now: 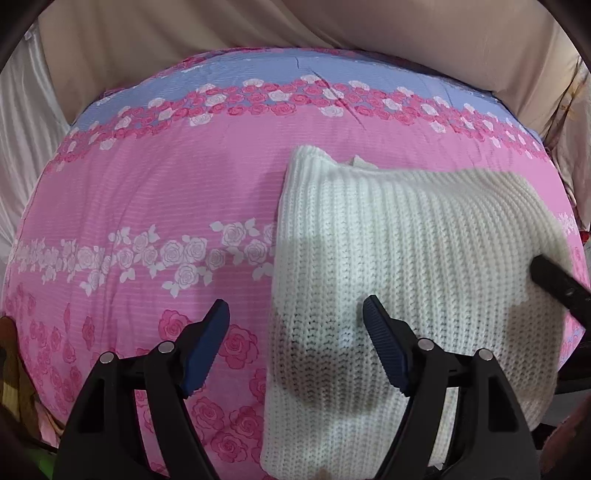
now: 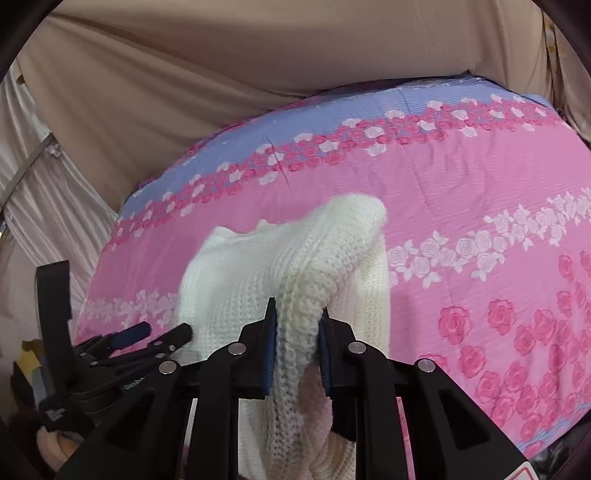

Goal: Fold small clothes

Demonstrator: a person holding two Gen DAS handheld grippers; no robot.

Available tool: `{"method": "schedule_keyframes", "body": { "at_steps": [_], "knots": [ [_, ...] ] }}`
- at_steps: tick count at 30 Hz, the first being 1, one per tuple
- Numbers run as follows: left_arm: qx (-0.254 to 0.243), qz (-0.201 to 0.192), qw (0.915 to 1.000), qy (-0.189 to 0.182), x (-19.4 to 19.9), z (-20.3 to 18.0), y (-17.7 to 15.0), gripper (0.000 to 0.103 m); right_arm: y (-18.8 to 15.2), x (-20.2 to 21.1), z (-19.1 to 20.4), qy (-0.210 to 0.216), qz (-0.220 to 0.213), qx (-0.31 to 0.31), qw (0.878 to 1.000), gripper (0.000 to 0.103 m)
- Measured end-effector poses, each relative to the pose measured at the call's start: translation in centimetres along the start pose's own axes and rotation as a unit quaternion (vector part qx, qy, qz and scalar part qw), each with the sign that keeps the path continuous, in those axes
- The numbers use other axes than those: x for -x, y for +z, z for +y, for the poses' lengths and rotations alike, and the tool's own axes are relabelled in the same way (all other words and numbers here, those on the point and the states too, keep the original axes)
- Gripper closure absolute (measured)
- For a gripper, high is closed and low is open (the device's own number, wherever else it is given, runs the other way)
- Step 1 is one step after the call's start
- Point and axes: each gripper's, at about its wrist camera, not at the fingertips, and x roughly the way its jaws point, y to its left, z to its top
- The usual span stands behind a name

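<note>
A white knitted sweater (image 1: 406, 258) lies on the pink rose-print bed cover (image 1: 166, 206). My left gripper (image 1: 295, 314) is open and empty, its jaws straddling the sweater's left edge just above it. My right gripper (image 2: 297, 314) is shut on a bunched fold of the white sweater (image 2: 295, 258) and lifts it off the cover (image 2: 461, 206). The right gripper's tip shows at the right edge of the left wrist view (image 1: 554, 280). The left gripper shows at the lower left of the right wrist view (image 2: 159, 334).
Beige cloth (image 1: 258, 26) hangs behind the bed. White pleated fabric (image 1: 26, 122) hangs at the left. The cover's blue band with roses (image 1: 277, 77) runs along the far edge. Some clutter (image 2: 29, 365) sits low at the left beside the bed.
</note>
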Motion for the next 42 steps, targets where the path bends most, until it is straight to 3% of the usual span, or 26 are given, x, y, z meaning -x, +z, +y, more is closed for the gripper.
{"method": "schedule_keyframes", "body": {
  "at_steps": [2, 4, 7, 10, 15, 21, 25, 29, 31, 32, 34, 38, 42],
  "knots": [
    [-0.002, 0.010, 0.9999, -0.004, -0.7, -0.2, 0.0, 0.025, -1.6, -4.2, -2.5, -0.018, 0.061, -0.019, 0.998, 0.081],
    [-0.005, 0.016, 0.9999, -0.005, -1.1, -0.4, -0.1, 0.023, -1.7, -3.3, -3.8, 0.015, 0.047, -0.069, 0.996, 0.077],
    [-0.002, 0.013, 0.9999, -0.006, -1.0, -0.1, -0.2, 0.023, -1.3, -0.7, -3.2, 0.019, 0.027, -0.068, 0.997, 0.068],
    [0.005, 0.019, 0.9998, -0.009, -1.4, 0.1, -0.2, 0.022, -2.1, -0.4, -3.4, 0.018, 0.039, -0.076, 0.996, 0.056],
    [0.001, 0.014, 0.9999, -0.003, -0.6, -0.2, -0.6, 0.022, -4.0, -0.2, -4.0, 0.022, 0.052, -0.098, 0.994, 0.056],
    [-0.010, 0.015, 0.9998, 0.009, 0.1, -0.6, -1.5, 0.022, -4.9, 1.2, -3.2, 0.000, 0.039, -0.064, 0.997, 0.052],
    [-0.010, 0.019, 0.9996, 0.017, 0.3, -0.6, -2.3, 0.022, -5.8, 1.0, -2.9, 0.005, 0.055, -0.052, 0.997, 0.050],
    [-0.005, 0.025, 0.9995, 0.021, 0.3, -0.6, -3.0, 0.022, -6.4, 0.1, -3.5, 0.027, 0.071, -0.063, 0.995, 0.052],
    [-0.002, 0.026, 0.9994, 0.023, 0.4, -0.6, -3.3, 0.022, -6.4, 0.0, -3.1, 0.033, 0.070, -0.050, 0.996, 0.065],
    [0.000, 0.026, 0.9993, 0.025, 0.4, -0.6, -3.4, 0.022, -6.3, 0.0, -2.8, 0.035, 0.069, -0.041, 0.996, 0.081],
    [0.000, 0.026, 0.9993, 0.029, 0.6, -0.7, -3.5, 0.022, -6.0, 0.7, -1.8, 0.025, 0.057, -0.017, 0.998, 0.085],
    [-0.001, 0.017, 0.9992, 0.036, 1.3, -0.7, -3.7, 0.022, -5.4, 2.9, -1.0, 0.015, 0.024, 0.006, 1.000, 0.086],
    [0.003, 0.020, 0.9991, 0.039, 1.3, -0.6, -3.7, 0.022, -6.5, 0.0, -2.6, 0.008, 0.070, -0.011, 0.997, 0.079]
  ]
}}
